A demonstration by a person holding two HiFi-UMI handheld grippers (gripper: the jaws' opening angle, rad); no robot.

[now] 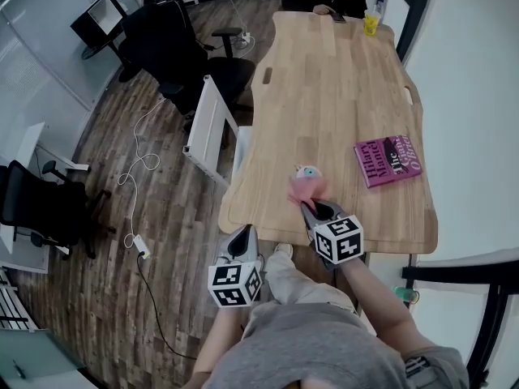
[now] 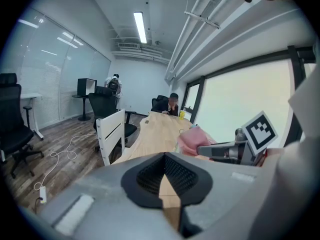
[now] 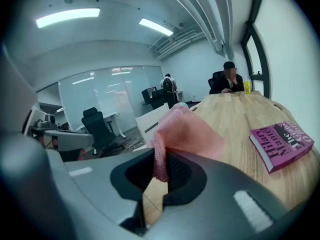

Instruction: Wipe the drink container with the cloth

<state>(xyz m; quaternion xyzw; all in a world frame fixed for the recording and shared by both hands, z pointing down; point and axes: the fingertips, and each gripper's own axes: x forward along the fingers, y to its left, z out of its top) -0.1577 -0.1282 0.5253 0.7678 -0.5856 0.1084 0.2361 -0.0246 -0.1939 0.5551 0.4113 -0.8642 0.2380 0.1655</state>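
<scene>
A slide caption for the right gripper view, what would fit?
Right gripper, shut on a pink cloth, over the wooden table.

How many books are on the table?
1. A magenta book lies flat near the table's right edge, beyond the right gripper holding the pink cloth. None seem hidden.

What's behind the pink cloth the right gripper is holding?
Just past the pink cloth only a pale round top shows, probably the drink container; the cloth covers the rest of it.
</scene>
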